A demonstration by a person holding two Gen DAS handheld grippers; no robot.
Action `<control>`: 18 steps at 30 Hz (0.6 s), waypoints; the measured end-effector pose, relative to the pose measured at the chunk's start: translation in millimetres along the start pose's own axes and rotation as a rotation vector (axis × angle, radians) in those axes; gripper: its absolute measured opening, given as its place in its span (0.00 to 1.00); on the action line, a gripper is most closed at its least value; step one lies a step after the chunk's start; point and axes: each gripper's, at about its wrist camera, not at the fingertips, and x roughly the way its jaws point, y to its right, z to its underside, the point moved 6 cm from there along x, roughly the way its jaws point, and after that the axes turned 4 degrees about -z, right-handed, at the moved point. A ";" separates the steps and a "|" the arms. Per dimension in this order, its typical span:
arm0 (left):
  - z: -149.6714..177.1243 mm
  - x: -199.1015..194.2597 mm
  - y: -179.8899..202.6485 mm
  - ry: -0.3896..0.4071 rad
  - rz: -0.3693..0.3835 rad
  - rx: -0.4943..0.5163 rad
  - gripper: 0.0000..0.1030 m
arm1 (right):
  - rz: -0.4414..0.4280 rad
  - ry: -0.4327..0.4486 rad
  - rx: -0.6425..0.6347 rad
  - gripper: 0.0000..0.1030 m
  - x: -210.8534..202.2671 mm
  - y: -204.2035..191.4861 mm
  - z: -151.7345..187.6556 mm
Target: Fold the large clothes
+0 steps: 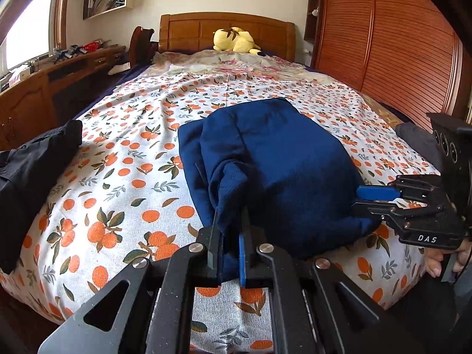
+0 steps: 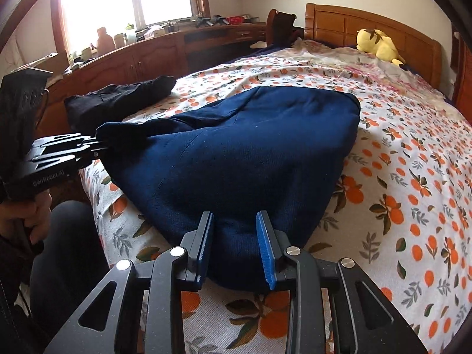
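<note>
The left gripper (image 1: 230, 236) was closed on a bunched near corner of the navy garment (image 1: 274, 159); fabric filled the narrow gap between its fingers (image 1: 213, 236). The right gripper (image 2: 236, 244) straddled the garment's near hem, its blue fingers (image 2: 265, 250) still partly apart. Whether the pads pressed the cloth could not be told.

Risk, as judged: the 2 grips were unequal. If the right fingers failed to seat before any lift, the hem would slip out, the load would hang from the left corner alone, and the fold would skew or collapse. The left fingers held a thick wad, so more than 1 layer might be dragged along.

The garment lay on the bed (image 1: 124, 159) at its foot end, already partly folded into a thick bundle. In the left wrist view its long axis ran from 6 o'clock toward 12 o'clock, narrow end toward the headboard (image 1: 227, 34). A black garment (image 1: 35, 159) lay well apart at 9 o'clock; a yellow plush toy (image 1: 236, 39) rested at 12 o'clock.
</note>
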 end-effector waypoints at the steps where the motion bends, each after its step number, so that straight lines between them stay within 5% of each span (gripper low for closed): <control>1: -0.4 -1.1 0.4 0.004 -0.004 0.001 0.08 | 0.008 -0.004 -0.006 0.30 -0.1 0.2 -1.5; 6: -3.0 -12.6 -0.4 0.014 -0.014 0.001 0.10 | 0.002 0.015 -0.035 0.30 -8.9 -1.7 -14.8; 10: -4.6 -25.6 -6.8 0.036 -0.024 -0.014 0.20 | -0.017 0.086 -0.041 0.30 -28.6 8.4 -32.9; 13: -5.3 -35.7 -10.7 0.057 -0.023 -0.015 0.41 | 0.000 0.112 -0.040 0.30 -29.2 26.0 -51.0; 15: -5.6 -41.7 -14.8 0.069 -0.020 -0.025 0.43 | 0.017 0.114 -0.044 0.30 -21.6 36.3 -61.1; 18: -0.8 -41.1 -22.2 0.071 -0.024 -0.032 0.72 | 0.032 0.095 -0.046 0.31 0.7 53.0 -73.2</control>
